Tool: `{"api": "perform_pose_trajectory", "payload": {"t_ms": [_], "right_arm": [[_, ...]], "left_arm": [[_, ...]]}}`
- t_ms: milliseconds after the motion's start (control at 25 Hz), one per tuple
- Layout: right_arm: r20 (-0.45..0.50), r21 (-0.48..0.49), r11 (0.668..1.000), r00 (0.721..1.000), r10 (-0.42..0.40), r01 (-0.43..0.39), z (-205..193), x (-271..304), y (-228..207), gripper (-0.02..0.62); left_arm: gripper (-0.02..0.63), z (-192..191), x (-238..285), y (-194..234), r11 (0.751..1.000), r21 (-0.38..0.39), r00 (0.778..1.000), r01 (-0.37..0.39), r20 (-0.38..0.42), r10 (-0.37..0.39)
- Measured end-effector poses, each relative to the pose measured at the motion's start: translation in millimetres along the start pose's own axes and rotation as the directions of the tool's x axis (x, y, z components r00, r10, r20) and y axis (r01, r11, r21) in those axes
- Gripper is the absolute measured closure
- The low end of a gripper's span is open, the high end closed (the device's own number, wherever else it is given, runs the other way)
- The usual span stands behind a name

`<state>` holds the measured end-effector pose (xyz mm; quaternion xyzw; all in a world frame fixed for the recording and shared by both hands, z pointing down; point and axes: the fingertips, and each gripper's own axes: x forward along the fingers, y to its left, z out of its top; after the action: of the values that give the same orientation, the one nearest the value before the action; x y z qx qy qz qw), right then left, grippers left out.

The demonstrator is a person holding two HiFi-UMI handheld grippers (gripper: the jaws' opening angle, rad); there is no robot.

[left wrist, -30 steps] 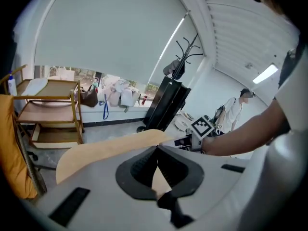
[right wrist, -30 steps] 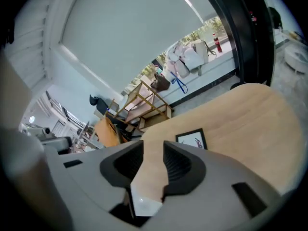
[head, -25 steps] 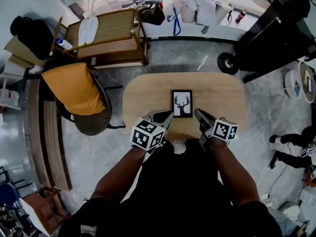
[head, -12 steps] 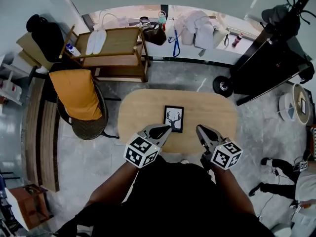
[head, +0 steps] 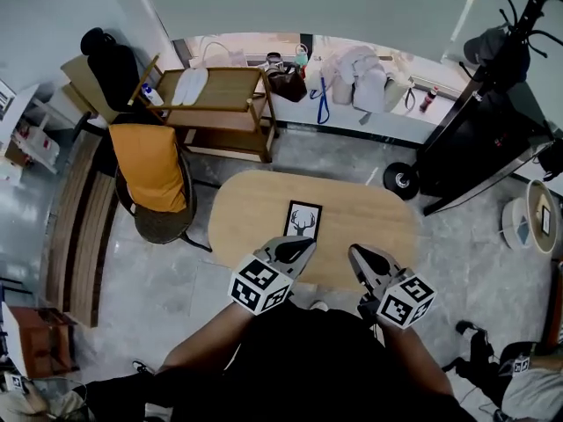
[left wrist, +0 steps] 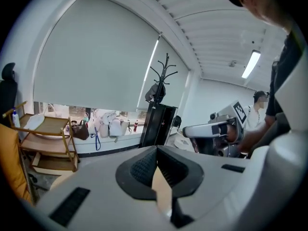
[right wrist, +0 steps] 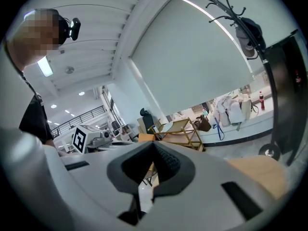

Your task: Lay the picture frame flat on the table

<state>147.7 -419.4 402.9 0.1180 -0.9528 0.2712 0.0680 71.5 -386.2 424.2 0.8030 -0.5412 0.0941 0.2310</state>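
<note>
The frame (head: 303, 220) lies flat and face up near the middle of the table (head: 242, 227). Its long edges run away from you at a slight slant. Nothing grips it.

Your left gripper (head: 308, 244) has its jaws together with nothing between them. In the head view its tip shows just beside the frame's near short edge. Your right gripper (head: 354, 253) is closed and empty too. It sits over the table's near half further right, clear of the frame's right edge. Bare wood shows between the two tips.

You have bare tabletop on both sides of the frame, with the wider stretch on the right. At the table's left end the chair (head: 149, 170) with the orange cushion stands near the rim, leaving only a strip of floor (head: 325, 152) between. Past the far rim the floor is open. The cart (head: 220, 104) stands beyond it toward the left, apart from the table. At the far right a black wheel (head: 400, 181) stands just beside the rim. The near rim is hidden under your grippers and body, so you cannot read the room there.
</note>
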Motion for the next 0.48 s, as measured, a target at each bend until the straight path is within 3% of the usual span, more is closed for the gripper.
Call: {"api": "perform_pose_trajectory", "payload": {"t_ms": [280,480], "right_arm": [[0.003,-0.007,0.999,0.999,0.036,-0.036,-25,-33,13,0.594],[-0.016,-0.03,0.999,0.999,0.033,-0.033,-37,-38,25,0.594]], "left_arm": [[0.601,-12,-17,-45,0.998,-0.05,0.999,-0.03,0.039,0.031],[0.601,-18,-34,-54,0.999,-0.024,0.999,-0.037,0.022,0.037]]}}
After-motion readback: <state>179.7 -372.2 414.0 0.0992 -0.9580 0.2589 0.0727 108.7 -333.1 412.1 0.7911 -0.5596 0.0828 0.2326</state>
